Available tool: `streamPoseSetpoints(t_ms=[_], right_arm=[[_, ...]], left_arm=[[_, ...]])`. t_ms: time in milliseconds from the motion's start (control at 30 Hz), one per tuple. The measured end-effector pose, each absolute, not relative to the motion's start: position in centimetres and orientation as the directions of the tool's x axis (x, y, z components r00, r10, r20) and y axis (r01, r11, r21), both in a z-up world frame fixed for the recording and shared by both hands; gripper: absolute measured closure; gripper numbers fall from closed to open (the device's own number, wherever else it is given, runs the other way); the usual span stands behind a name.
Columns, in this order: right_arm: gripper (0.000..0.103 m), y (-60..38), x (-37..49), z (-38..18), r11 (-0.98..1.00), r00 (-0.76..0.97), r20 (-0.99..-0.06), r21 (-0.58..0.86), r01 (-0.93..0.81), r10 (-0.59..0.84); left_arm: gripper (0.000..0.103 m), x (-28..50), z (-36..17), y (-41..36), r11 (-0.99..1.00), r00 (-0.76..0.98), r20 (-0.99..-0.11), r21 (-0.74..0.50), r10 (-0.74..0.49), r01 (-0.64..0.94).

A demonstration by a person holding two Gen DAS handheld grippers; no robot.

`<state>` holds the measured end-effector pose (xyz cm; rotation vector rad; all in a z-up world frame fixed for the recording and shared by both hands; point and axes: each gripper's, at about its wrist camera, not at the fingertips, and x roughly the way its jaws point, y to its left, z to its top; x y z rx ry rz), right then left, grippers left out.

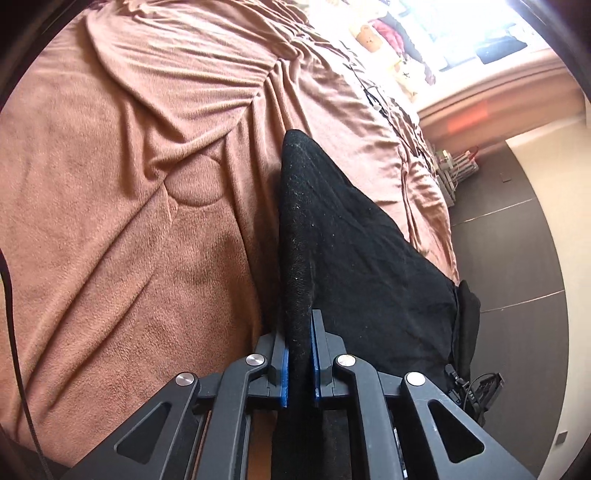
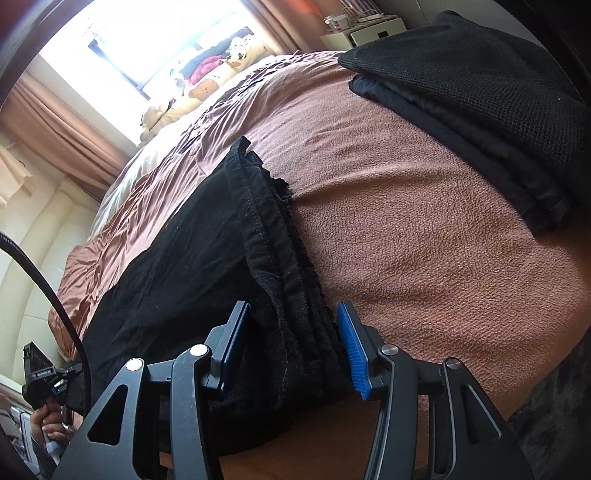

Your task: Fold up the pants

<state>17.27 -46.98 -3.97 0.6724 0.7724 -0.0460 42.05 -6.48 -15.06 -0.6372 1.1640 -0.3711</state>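
Black pants (image 1: 351,240) lie stretched across a brown blanket (image 1: 129,240) on a bed. In the left wrist view my left gripper (image 1: 298,325) is shut on a raised edge of the pants, with the cloth pinched thin between its blue pads. In the right wrist view the pants (image 2: 177,258) end in a thick, stitched and frilled bundle. My right gripper (image 2: 291,310) is shut on that bundle, which fills the gap from pad to pad. The left gripper (image 2: 40,376) also shows at the lower left of this view, held by a hand (image 2: 48,424).
A stack of folded dark clothes (image 2: 480,92) sits on the blanket (image 2: 424,240) at the far right. Pillows and soft toys (image 2: 207,85) lie under the bright window. A white nightstand (image 2: 369,33) stands behind the bed. Dark floor (image 1: 517,258) runs along the bed's edge.
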Motion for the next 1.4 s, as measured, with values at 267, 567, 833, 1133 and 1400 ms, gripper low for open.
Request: streamPoseSetpoints(t_ms=[267, 567, 833, 1133, 1400], right_arm=[[0.056, -45.4, 17.7, -3.2, 0.799, 0.731, -0.652, 0.542, 0.262, 0.202], [0.064, -42.8, 19.1, -2.8, 0.796, 0.718, -0.651, 0.559, 0.233, 0.247], [0.064, -37.5, 22.6, -2.8, 0.828, 0.665, -0.688, 0.528, 0.187, 0.289], [0.064, -31.6, 27.0, -3.3, 0.849, 0.631, -0.709, 0.508, 0.147, 0.315], [0.064, -27.8, 29.2, -3.5, 0.850, 0.619, -0.709, 0.512, 0.122, 0.339]], left_arm=[[0.094, 41.9, -14.2, -5.1, 0.782, 0.383, -0.731, -0.622, -0.565, -0.034], [0.094, 42.2, -12.6, -0.9, 0.802, 0.432, -0.732, -0.596, -0.527, -0.032], [0.094, 42.3, -11.6, 5.4, 0.817, 0.476, -0.738, -0.572, -0.478, -0.066], [0.094, 41.7, -11.6, 12.1, 0.822, 0.502, -0.745, -0.559, -0.440, -0.110], [0.094, 40.5, -12.0, 16.4, 0.815, 0.519, -0.744, -0.562, -0.421, -0.144]])
